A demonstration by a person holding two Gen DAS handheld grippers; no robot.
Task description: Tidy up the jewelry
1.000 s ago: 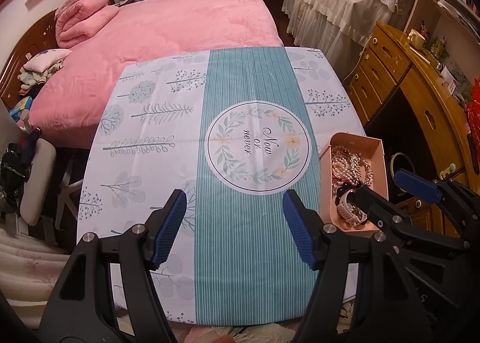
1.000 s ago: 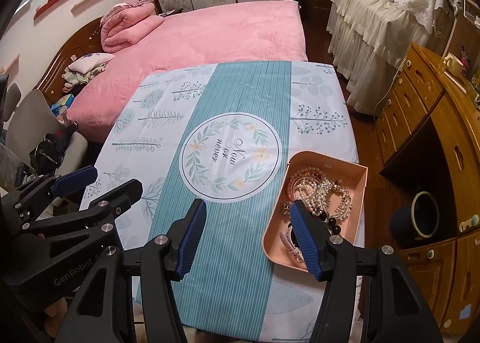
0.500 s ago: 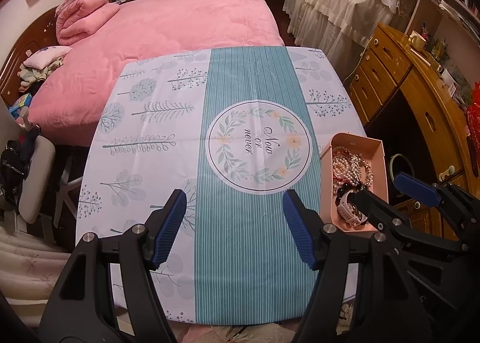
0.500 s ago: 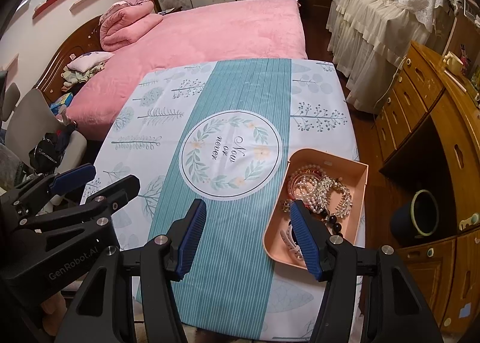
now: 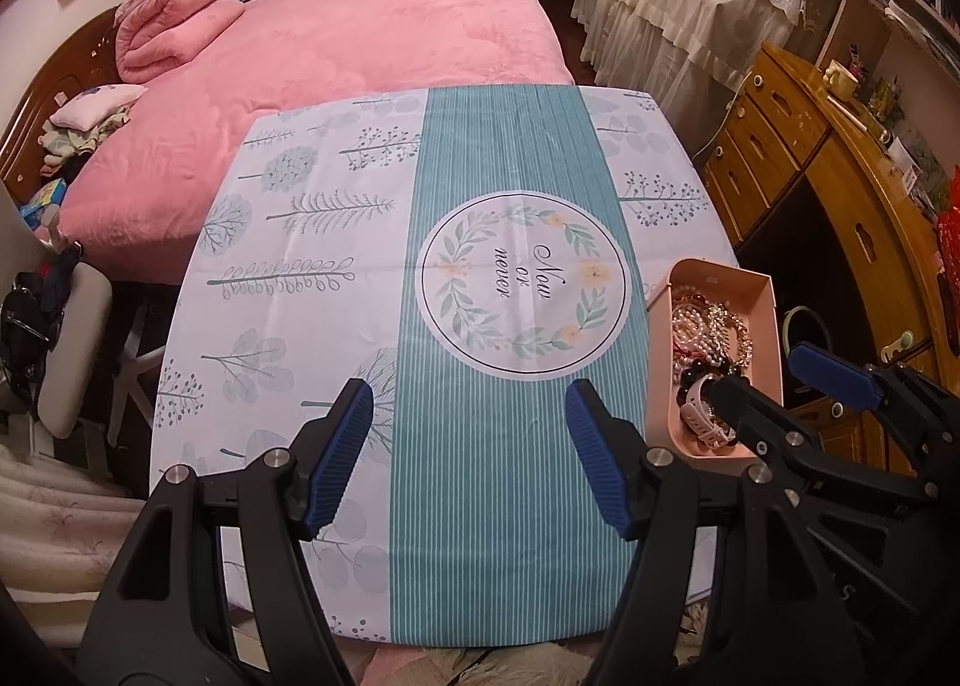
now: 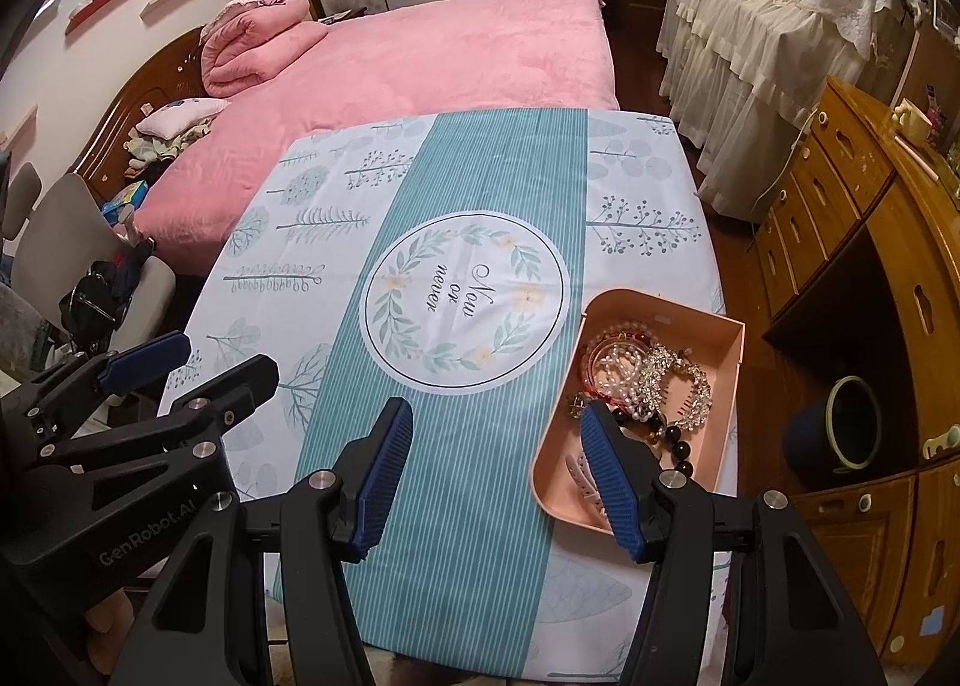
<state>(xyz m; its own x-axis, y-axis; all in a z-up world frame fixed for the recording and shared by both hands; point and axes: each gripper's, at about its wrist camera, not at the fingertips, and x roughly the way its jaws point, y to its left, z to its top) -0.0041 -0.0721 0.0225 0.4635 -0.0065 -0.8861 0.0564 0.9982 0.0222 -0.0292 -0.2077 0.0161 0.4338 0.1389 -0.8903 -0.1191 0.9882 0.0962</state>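
Both my tools, left tool (image 5: 468,467) and right tool (image 6: 495,476), gape wide, hold nothing. Jewelry (image 6: 645,380) heaped, tangled, in pink tray (image 6: 729,380) at desk (image 5: 300,290) right edge. Fits gathered-up or awaiting sorting; I cannot tell.

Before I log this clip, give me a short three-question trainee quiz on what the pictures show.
1. True or false: both hand-held grippers, left and right, are open and hold nothing.
2. Where does the jewelry lie? A) spread over the tablecloth B) in the pink tray C) on the bed
3. Fill in: the tray sits near the ____ edge of the table, as the person sees it.

Key: 1 true. 2 B. 3 right.
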